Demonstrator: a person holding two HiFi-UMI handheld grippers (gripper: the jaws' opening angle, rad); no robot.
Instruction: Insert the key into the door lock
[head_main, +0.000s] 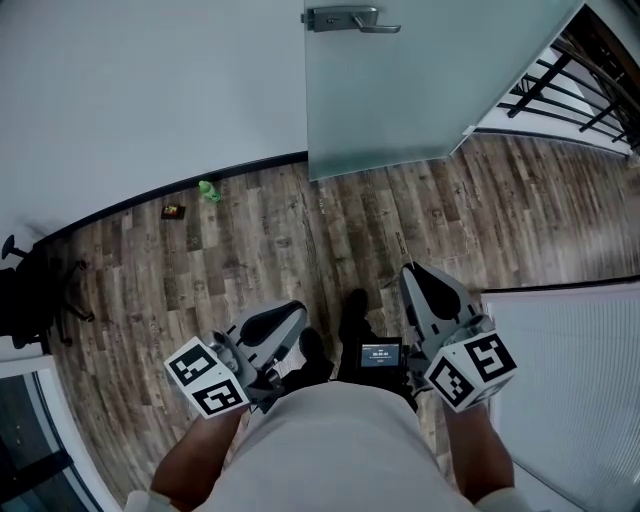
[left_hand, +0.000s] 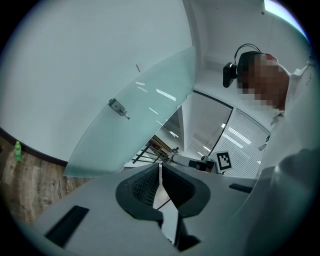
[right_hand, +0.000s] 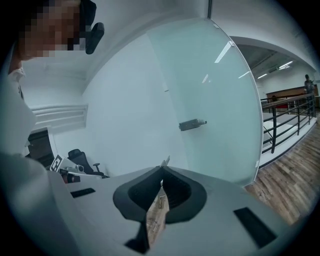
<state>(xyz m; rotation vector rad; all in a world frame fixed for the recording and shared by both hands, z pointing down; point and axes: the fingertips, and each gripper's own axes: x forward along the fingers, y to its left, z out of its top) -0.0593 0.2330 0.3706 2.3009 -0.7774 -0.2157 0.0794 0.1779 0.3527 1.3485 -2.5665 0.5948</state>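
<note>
The key (right_hand: 165, 161) is well apart from the door lock (right_hand: 192, 124), below it and a little to its left. It is clenched in the right gripper (right_hand: 161, 174), and its blade points forward toward the door. The left gripper (left_hand: 160, 169), closed on nothing, seems a little farther from the lock.

Nothing here can be read as text, brand or number. The small dark screen (head_main: 381, 353) at 6 o'clock in the head view carries pale characters, too small to make out. The marker cubes (head_main: 207, 377) on the left gripper (head_main: 296, 316) and right gripper (head_main: 412, 275) bear only black-and-white square patterns.
</note>
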